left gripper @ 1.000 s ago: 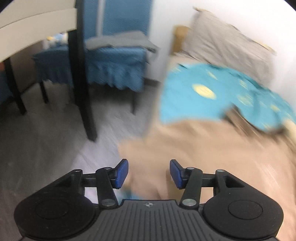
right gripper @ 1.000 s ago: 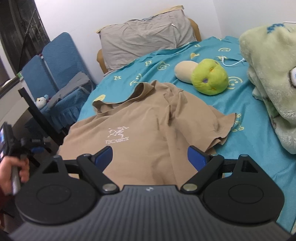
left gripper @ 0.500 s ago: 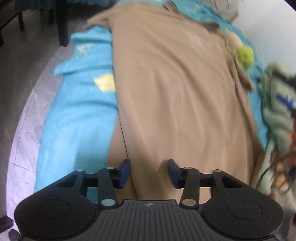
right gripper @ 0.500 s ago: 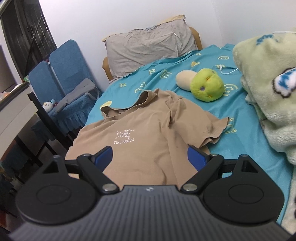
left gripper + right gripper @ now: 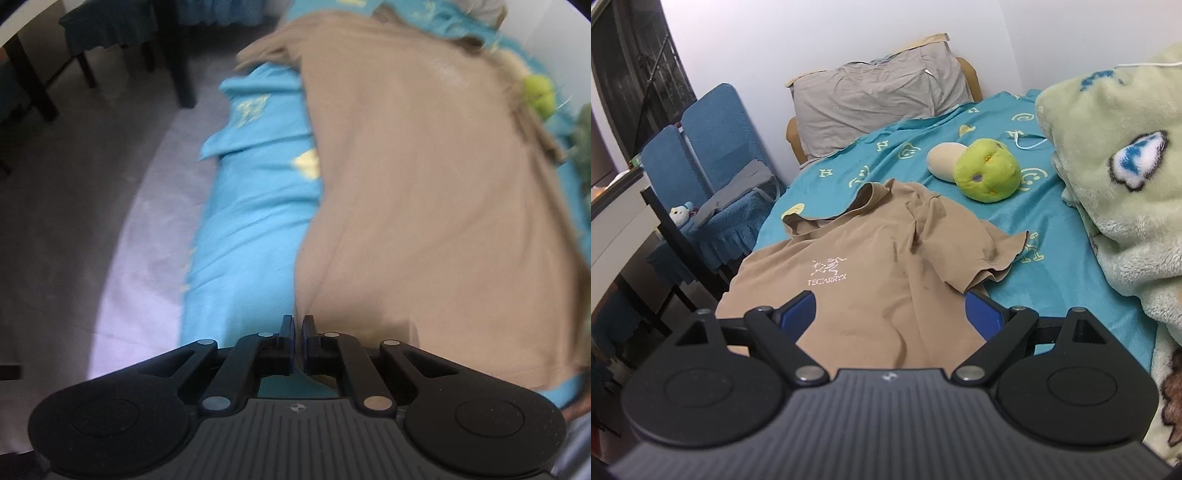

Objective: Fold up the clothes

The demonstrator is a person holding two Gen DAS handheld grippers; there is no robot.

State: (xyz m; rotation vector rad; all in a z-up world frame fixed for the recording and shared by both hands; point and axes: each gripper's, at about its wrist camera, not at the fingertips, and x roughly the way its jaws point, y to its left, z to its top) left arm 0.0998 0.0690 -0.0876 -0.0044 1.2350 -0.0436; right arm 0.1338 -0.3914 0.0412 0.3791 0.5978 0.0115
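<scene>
My left gripper [image 5: 298, 325] has its fingers pinched on the tan short-sleeved T-shirt [image 5: 882, 269] hem at the bed [image 5: 251, 206] edge (view blurred); right gripper [image 5: 891, 312] fingers spread wide above it.

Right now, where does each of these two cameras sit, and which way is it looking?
Left wrist: rides on the left gripper, looking down along the bed's edge at the tan T-shirt, teal sheet and floor; its fingers, nearly closed, show.
Right wrist: rides on the right gripper, looking up the bed toward the grey pillow and green plush toy; its fingers, spread wide, show.
Shared: the T-shirt, sheet and plush toy.
</scene>
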